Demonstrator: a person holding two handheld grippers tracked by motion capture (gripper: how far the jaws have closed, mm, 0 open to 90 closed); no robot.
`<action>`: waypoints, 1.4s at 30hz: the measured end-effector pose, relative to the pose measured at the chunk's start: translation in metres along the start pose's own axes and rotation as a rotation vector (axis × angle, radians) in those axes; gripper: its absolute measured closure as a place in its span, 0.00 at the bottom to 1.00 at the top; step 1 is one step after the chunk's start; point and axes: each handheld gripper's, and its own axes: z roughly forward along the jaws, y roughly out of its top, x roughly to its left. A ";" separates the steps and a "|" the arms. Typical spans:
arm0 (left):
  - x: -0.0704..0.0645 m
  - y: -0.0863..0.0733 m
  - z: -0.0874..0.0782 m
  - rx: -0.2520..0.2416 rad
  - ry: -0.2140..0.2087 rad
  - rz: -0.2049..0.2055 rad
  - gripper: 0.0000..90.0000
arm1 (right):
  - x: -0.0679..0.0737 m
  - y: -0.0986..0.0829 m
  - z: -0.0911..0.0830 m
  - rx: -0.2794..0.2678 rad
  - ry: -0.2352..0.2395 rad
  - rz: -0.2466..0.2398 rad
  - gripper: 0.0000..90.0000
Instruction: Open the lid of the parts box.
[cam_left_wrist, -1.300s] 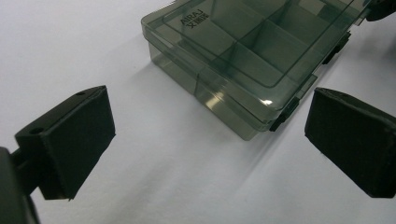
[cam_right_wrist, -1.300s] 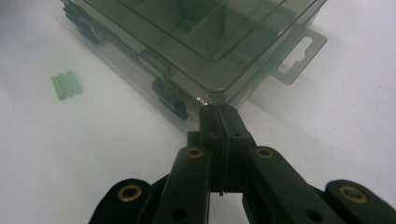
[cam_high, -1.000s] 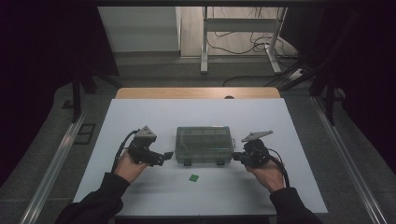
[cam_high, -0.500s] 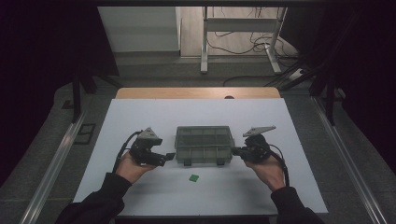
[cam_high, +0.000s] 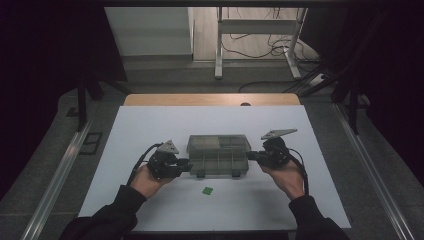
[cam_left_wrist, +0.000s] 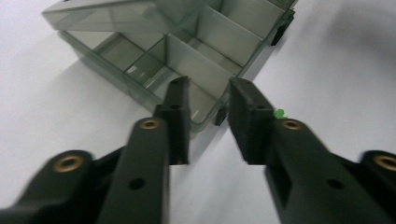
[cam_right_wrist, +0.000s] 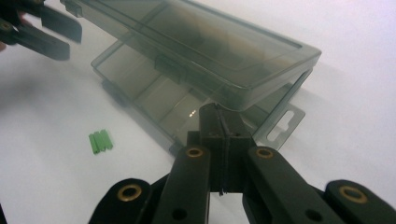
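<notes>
L hand-held gripper (cam_left_wrist: 208, 100) released, jaws astride compartment box (cam_high: 218, 155) front wall. R hand-held gripper (cam_right_wrist: 219, 116) clenched at box's edge, lid ajar. Green piece (cam_high: 207, 190) on tabletop (cam_high: 150, 125).

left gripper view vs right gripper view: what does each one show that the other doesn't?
Left gripper view: the left gripper with jaws apart, straddling a near corner of the box base, looking into the divided compartments.

Right gripper view: the right gripper with jaws closed together at the box edge, the raised lid seen from outside, the hanging tab, and the left gripper farther off.

Both: the smoky transparent plastic compartment box, the small green ribbed piece and the white tabletop.
</notes>
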 end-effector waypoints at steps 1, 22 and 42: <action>0.000 0.001 0.001 0.005 -0.001 0.008 0.81 | 0.000 0.000 0.000 0.000 0.000 0.000 0.99; -0.010 0.020 0.032 0.015 -0.033 0.033 1.00 | -0.004 0.016 0.001 -0.014 -0.019 -0.001 0.99; -0.014 0.022 0.050 0.014 -0.012 0.056 1.00 | -0.012 0.031 0.008 -0.034 -0.053 -0.018 0.99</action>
